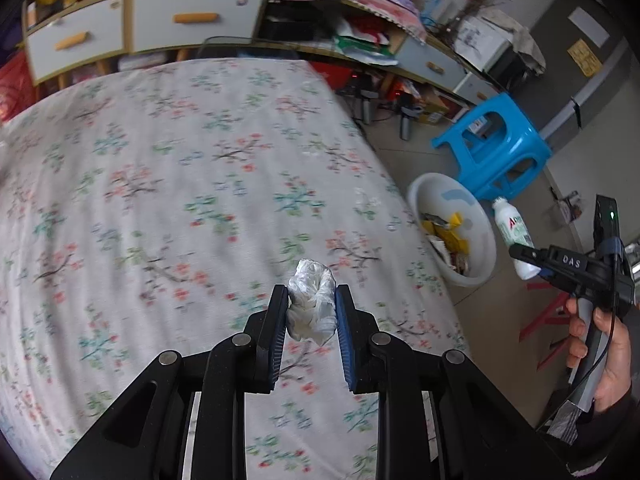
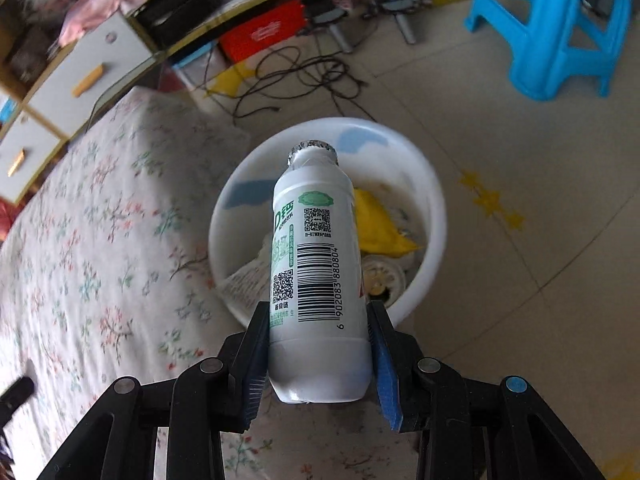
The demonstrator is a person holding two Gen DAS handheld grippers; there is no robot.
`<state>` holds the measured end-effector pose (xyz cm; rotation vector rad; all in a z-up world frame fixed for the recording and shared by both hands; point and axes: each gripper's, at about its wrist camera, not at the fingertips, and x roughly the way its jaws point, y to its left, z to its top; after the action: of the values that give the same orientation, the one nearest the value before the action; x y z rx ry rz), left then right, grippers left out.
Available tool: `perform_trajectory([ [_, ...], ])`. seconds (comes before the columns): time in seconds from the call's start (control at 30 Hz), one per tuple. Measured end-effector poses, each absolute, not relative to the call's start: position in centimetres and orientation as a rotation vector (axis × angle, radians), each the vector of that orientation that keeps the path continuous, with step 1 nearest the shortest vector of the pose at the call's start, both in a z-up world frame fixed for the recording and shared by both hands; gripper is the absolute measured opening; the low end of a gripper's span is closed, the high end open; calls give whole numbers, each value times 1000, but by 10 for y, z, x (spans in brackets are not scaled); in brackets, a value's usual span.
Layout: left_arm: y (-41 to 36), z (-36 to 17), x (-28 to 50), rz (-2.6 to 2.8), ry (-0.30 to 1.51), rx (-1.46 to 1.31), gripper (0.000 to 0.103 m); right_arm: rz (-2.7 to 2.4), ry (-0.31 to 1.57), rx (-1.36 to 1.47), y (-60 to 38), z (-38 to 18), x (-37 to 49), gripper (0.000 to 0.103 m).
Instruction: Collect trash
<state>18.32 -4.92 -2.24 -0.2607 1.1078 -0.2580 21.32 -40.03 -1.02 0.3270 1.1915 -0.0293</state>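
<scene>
Both hands are loaded and neither piece has been dropped yet. The left claw [image 1: 312, 300] is closed on a crumpled wad of white plastic [image 1: 311, 304], pinched between its two pads and held above the flowered bed [image 1: 160, 184], short of the bed's edge. The right claw [image 2: 318, 344] grips a white drink bottle [image 2: 318, 264] by its lower body, neck pointing away, and in the right wrist view the bottle hangs over the white basin [image 2: 432, 216] that stands on the floor beside the bed. That basin already holds trash: yellow wrappers [image 2: 380, 224], papers and a round lid-like piece, so part of the collecting looks done. What appears to be left is releasing the bottle into the basin, then bringing the wad across the bed's edge and dropping it too. A few faint clear scraps [image 1: 366, 200] seem to lie on the bedcover near that edge, though blur makes this uncertain; they may need picking up afterwards.
</scene>
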Motion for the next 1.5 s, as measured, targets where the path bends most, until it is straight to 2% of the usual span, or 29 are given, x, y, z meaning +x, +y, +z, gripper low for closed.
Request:
perform_trajectory([
  [0.2, -83, -26, 185, -317, 1095, -223, 25, 13, 1115, 395, -409, -6, 217, 44],
  [0.23, -88, -27, 183, -324, 1094, -214, 25, 8, 1112, 406, -411, -5, 218, 55],
  [0.3, -98, -28, 181, -345, 1099, -188, 25, -2, 1113, 433, -415, -2, 216, 64],
  [0.47, -121, -32, 184, -368, 1096, -92, 25, -9, 1134, 394, -423, 4, 205, 65],
  [0.7, -160, -41, 203, -413, 1092, -47, 25, -47, 1154, 238, -447, 0, 178, 72],
  [1.1, -240, -53, 253, -486, 1033, -42, 27, -139, 1159, 357, -502, -6, 162, 76],
  [1.13, -242, -52, 255, -496, 1027, -49, 34, -150, 1151, 368, -504, -4, 163, 77],
  [1.17, -244, -52, 259, -518, 1024, -65, 52, -156, 1148, 374, -505, -3, 163, 77],
  [1.2, -246, -52, 261, -516, 1033, -70, 65, -161, 1146, 380, -507, -3, 163, 77],
  [1.23, -245, -52, 261, -488, 1041, -66, 90, -161, 1145, 387, -507, -3, 164, 77],
  [1.27, -244, -51, 261, -475, 1042, -62, 99, -159, 1145, 390, -505, -3, 166, 77],
  [1.5, -206, -35, 225, -393, 1052, -27, 100, -155, 1138, 351, -487, 0, 168, 77],
])
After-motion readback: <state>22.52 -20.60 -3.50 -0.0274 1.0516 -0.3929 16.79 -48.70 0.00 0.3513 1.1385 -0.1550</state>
